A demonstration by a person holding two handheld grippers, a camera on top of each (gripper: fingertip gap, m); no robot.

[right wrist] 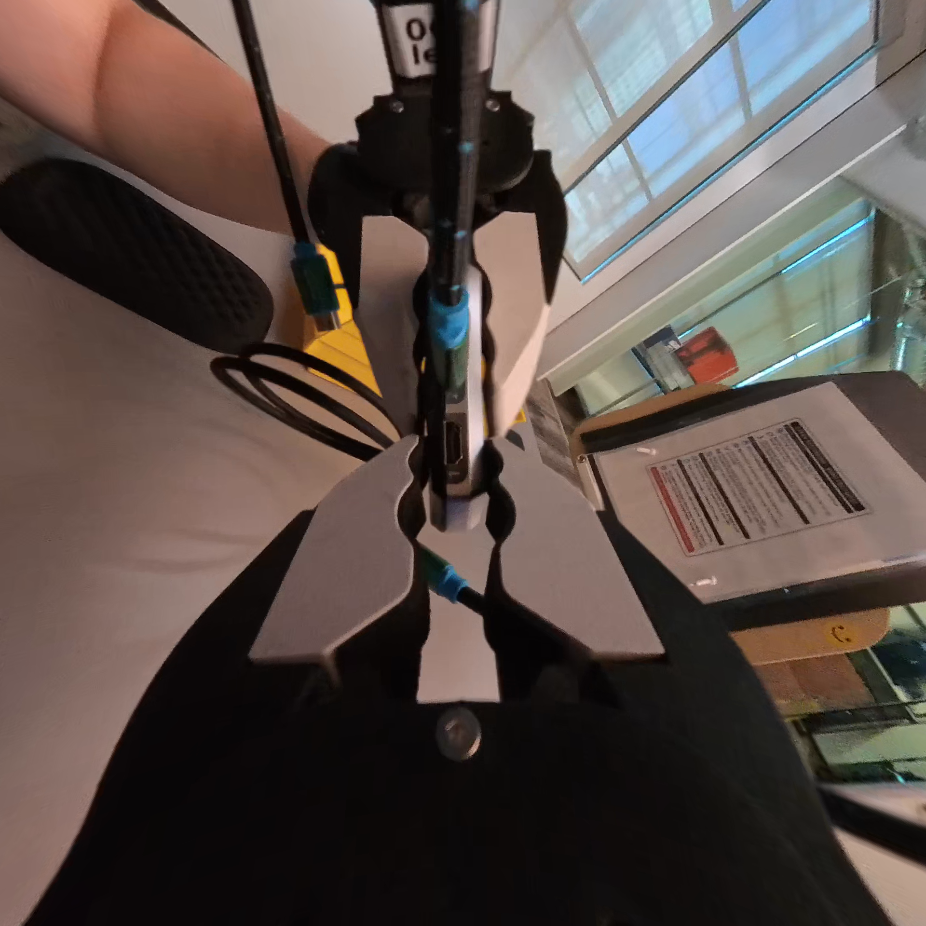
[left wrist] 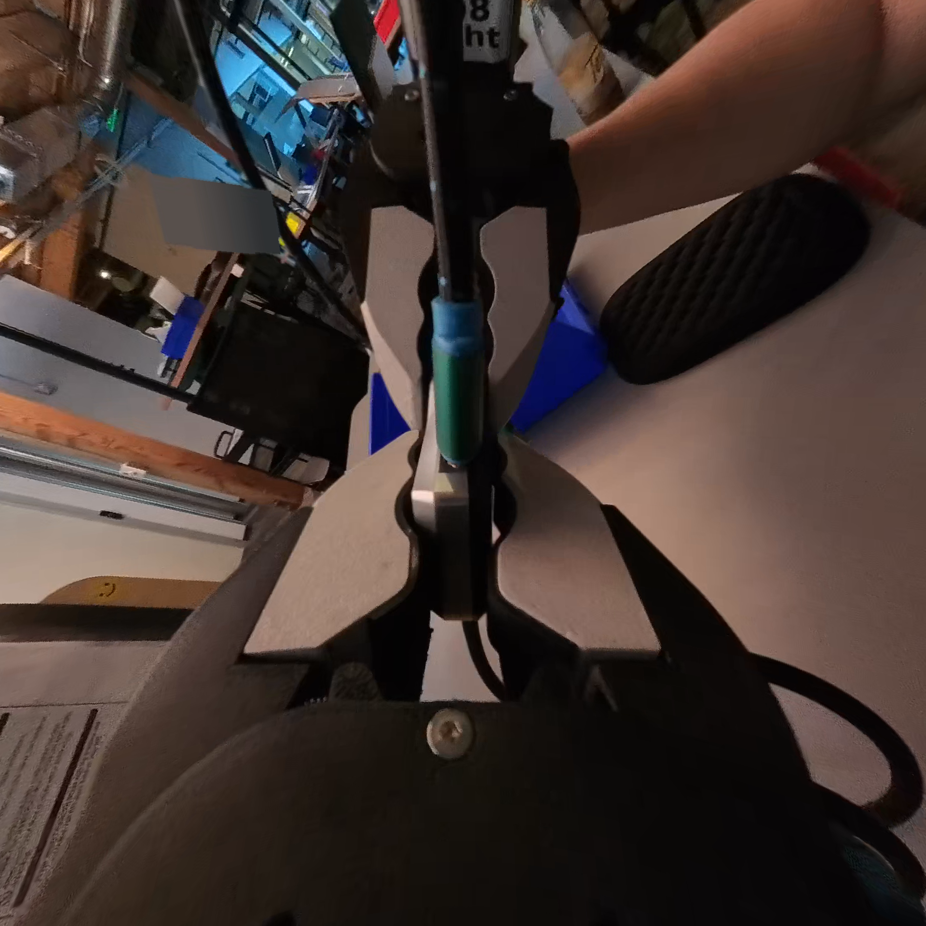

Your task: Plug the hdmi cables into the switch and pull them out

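We have the left gripper (left wrist: 461, 441) closed down narrow on the flat grey metal HDMI switch box (left wrist: 448, 541), which stands edge-on between its pads. Just ahead of its fingertips a green HDMI plug with a blue boot (left wrist: 456, 396) meets the switch's far edge, its black cable running away past the opposite gripper. The right gripper (right wrist: 453, 441) is equally narrow, and its tips flank the near corner of the same switch (right wrist: 461, 481); we judge that it bears on the switch, though the plug beside it may share the grip. Between its tips an empty port (right wrist: 453, 448) faces us. Beyond that a second green and blue plug (right wrist: 446, 325) sits against the switch, and a third (right wrist: 443, 576) shows in the gap behind the pads. Off to the left of the right gripper a loose plug (right wrist: 313, 285) rests on a yellow block (right wrist: 340, 330) on the pale table (right wrist: 125, 501). We expect the switch to be light, rigid and rather slick (bare metal against smooth pads), so it wants holding across its broad faces. The plugs should be taken by their stiff moulded bodies, never by the springy cable, and drawn straight along the port's axis.
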